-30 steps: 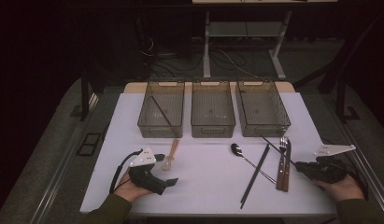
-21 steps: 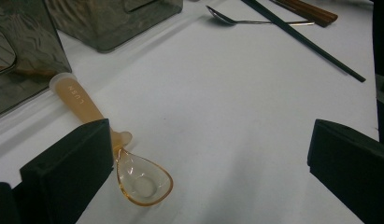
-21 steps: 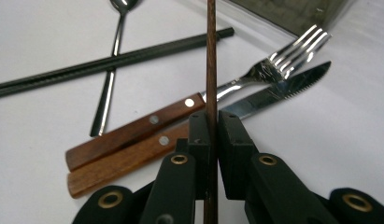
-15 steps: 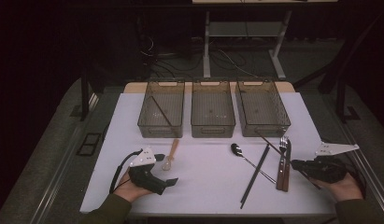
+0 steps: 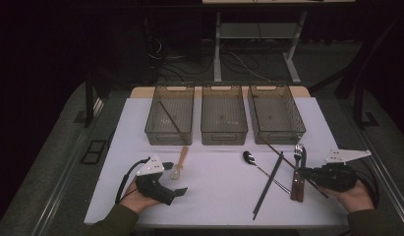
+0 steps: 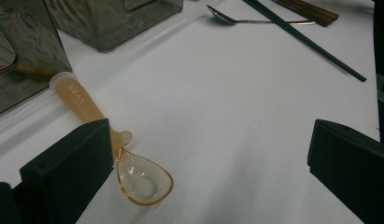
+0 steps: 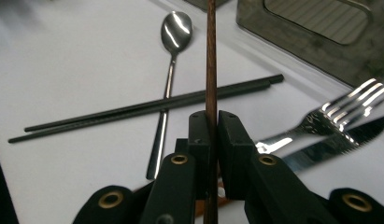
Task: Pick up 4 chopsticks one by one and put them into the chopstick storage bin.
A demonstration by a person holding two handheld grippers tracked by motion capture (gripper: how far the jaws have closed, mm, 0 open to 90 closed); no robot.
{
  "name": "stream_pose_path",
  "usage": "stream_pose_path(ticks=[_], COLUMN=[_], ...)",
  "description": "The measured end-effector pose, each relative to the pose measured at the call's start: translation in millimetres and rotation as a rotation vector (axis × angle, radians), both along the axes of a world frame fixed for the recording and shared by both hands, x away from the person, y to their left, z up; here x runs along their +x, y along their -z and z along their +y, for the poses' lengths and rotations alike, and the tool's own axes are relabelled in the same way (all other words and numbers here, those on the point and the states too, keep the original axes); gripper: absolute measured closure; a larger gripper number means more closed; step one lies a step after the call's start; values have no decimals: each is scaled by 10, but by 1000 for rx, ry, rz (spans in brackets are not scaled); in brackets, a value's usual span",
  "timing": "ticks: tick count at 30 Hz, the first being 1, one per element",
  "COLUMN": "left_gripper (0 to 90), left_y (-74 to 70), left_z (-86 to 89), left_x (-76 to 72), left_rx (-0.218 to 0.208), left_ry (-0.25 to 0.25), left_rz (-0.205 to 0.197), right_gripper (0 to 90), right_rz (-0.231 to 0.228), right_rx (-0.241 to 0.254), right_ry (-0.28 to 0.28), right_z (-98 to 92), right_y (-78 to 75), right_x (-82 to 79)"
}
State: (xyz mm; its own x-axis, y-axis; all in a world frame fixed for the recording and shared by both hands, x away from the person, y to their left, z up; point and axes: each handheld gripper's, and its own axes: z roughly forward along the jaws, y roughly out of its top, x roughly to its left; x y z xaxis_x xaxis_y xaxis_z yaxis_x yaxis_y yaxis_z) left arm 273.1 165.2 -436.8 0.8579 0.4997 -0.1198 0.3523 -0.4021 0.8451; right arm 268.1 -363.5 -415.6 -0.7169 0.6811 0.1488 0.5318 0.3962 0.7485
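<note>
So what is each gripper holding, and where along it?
Right gripper clamps a brown chopstick near its lower end. Left gripper holds nothing.

High view overhead; gripper views close, sharing metal spoon (image 6: 227, 18).

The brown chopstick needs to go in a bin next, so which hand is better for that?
The right. The right gripper is already shut on the brown chopstick, near the right bin. The left gripper is open beside the plastic spoon, holding nothing.
</note>
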Motion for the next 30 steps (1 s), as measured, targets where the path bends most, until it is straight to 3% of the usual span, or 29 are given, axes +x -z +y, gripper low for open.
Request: stream_pose_path(ticks=[17, 30], left_gripper=[0, 0], left_y=[1, 2], left_z=[1, -4], left_x=[1, -4], left_rx=[2, -7], left_ry=[-1, -10], left_rz=[0, 2], right_gripper=[839, 839], right_rz=[0, -7], right_rx=[35, 59], right_ry=[-56, -59], right_z=[307, 509], right_y=[-45, -109], right_x=[10, 82])
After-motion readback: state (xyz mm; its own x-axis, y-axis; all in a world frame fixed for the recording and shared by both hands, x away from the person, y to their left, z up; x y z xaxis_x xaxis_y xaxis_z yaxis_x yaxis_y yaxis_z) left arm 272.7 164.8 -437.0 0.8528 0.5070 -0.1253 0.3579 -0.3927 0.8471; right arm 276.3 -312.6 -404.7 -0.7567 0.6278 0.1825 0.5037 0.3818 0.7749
